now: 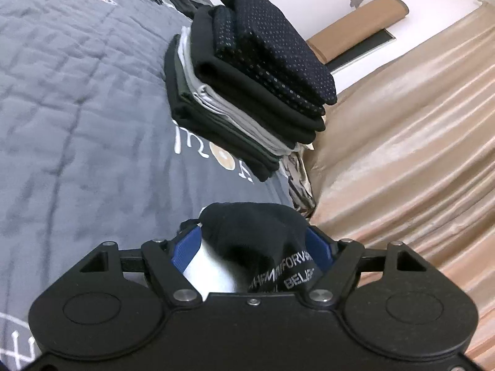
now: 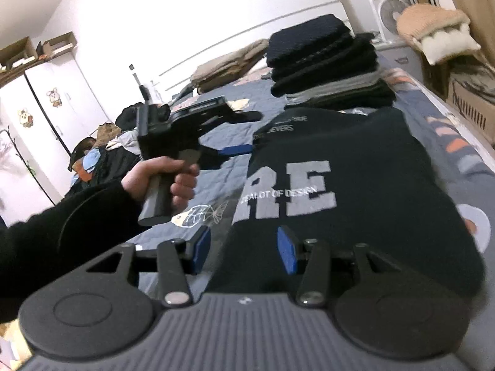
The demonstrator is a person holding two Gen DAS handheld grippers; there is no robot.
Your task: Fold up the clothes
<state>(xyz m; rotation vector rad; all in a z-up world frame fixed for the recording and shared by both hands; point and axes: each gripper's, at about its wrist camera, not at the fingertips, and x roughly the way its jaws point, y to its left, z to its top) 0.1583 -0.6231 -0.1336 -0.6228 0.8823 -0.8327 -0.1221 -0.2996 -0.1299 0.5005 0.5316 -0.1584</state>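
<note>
A black sweatshirt [image 2: 355, 160] with large white "RE" lettering lies folded on the grey-blue quilt [image 2: 216, 182]. My left gripper [image 2: 247, 133], held by a hand in a black sleeve, is at the sweatshirt's left edge. In the left wrist view it [image 1: 252, 241] is shut on a bunched fold of the sweatshirt [image 1: 247, 225], which fills the gap between the blue pads [image 1: 185, 247]. My right gripper [image 2: 243, 247] hovers open over the sweatshirt's near edge, its left pad clear of the cloth. A tall stack of folded dark and grey clothes [image 1: 247, 77] [image 2: 328, 61] stands just beyond.
A shiny tan cloth [image 1: 402, 154] hangs along the bed's side right of the stack. Unfolded clothes [image 2: 117, 142] are heaped at the far left, in front of white wardrobes [image 2: 46, 108]. Cardboard boxes [image 2: 470, 105] and a fan [image 2: 389, 9] stand at the right.
</note>
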